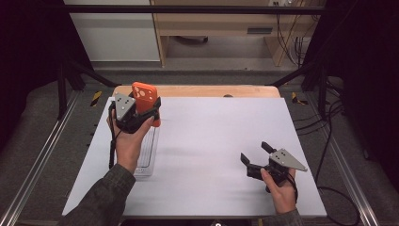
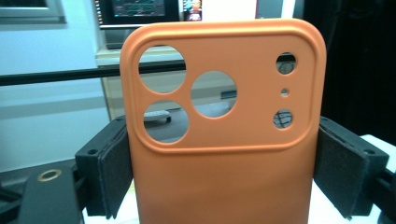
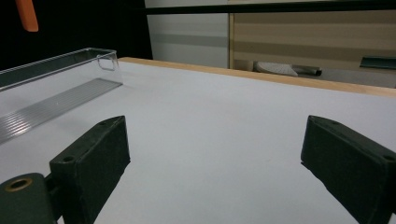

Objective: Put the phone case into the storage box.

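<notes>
case axis: orange silicone phone case [image 2: 224,154] stands upright, long axis vertical, camera cutouts at the top.
place: lifted over the clear plastic tray [image 1: 147,157] at the white table's [image 1: 211,141] left side.
room: open tabletop to the right, back edge near.
left gripper [image 1: 147,114]: clamped on the case's long edges.
right gripper [image 1: 256,154]: jaws spread, nothing between.

Orange phone case [image 2: 224,140] — lower end (below frame) cut off
</notes>
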A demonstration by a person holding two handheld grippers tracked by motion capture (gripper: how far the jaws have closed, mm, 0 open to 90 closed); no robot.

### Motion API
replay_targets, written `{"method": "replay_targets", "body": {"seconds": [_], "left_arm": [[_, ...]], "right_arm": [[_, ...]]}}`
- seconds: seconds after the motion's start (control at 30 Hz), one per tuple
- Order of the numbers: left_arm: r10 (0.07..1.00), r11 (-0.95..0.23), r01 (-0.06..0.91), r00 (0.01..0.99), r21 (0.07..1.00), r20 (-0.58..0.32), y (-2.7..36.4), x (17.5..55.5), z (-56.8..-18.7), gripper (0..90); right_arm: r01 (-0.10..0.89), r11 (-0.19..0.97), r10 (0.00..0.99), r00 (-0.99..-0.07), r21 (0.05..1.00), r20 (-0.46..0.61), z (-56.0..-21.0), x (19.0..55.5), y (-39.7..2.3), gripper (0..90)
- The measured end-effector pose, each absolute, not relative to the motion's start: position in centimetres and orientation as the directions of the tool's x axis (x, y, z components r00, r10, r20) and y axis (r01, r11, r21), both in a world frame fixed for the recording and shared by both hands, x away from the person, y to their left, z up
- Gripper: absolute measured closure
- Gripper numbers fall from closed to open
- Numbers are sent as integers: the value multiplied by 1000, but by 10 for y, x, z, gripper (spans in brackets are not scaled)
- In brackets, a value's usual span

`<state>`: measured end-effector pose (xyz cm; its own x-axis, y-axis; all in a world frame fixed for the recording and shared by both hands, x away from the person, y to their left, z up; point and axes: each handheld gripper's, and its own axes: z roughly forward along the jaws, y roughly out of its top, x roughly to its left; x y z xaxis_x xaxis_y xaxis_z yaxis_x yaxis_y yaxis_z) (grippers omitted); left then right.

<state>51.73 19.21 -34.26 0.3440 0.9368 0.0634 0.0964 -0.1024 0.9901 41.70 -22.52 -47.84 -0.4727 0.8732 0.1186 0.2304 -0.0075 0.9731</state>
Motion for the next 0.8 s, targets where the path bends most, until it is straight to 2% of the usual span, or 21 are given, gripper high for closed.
{"method": "replay_targets", "body": {"seconds": [0.37,0.57,0.8], "left_arm": [[958,-115,77,271,990,90,202,535,-332,153],[968,-81,90,242,993,57,206,544,-333,154],[974,-93,106,218,990,68,208,553,-340,154]], "right_arm": [[227,-7,874,-471,974,116,-479,417,-225,77],[224,-2,870,-480,975,112,-480,416,-223,77],[225,-3,869,-482,974,114,-480,416,-223,76]]}}
